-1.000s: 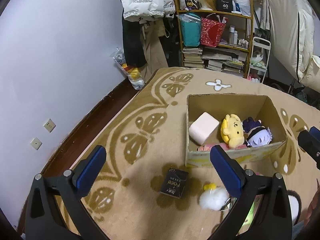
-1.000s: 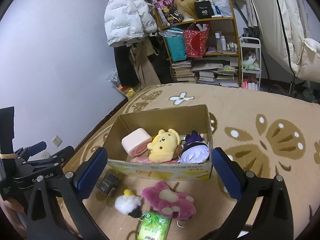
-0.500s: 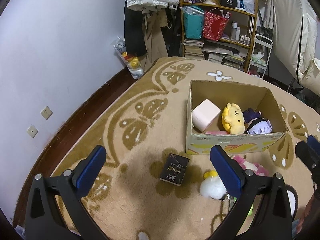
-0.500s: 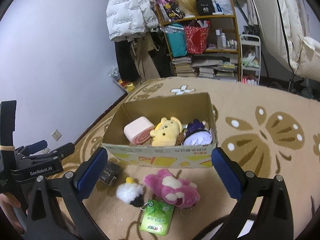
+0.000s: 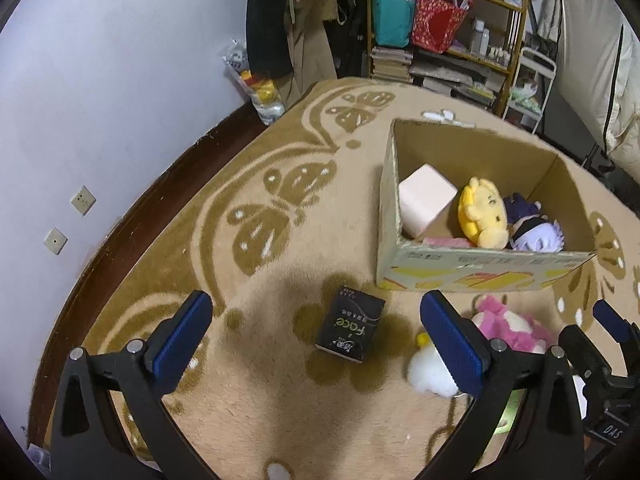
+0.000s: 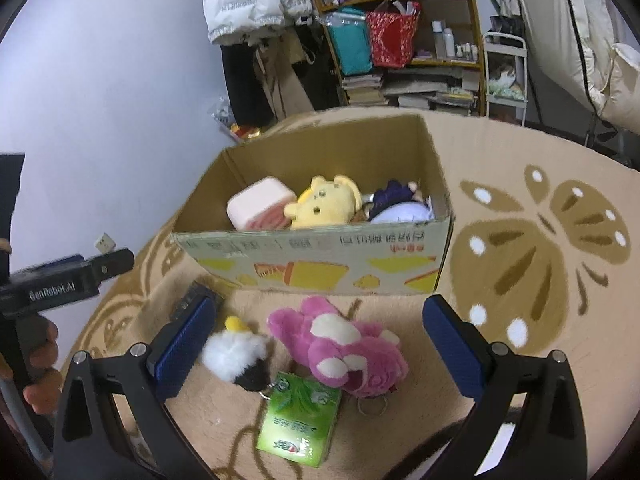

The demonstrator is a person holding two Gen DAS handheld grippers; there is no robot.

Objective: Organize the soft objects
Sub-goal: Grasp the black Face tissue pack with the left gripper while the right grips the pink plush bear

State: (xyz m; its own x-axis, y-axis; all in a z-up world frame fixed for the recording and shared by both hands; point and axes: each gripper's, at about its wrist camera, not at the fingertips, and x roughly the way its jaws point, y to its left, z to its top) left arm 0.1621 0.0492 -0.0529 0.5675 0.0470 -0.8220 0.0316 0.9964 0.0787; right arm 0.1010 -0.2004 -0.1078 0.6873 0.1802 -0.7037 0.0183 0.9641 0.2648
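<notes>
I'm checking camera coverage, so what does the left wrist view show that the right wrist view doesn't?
Only the left wrist view shows the whole black box lying on the rug. Only the right wrist view shows the green tissue pack clearly, whole. Both show the cardboard box with the yellow plush, the pink plush and the white pompom.

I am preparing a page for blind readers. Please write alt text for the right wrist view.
The open right gripper hangs over a pink plush, a white and black pompom charm and a green tissue pack on a butterfly-patterned rug. Behind them, a cardboard box holds more soft toys.
</notes>
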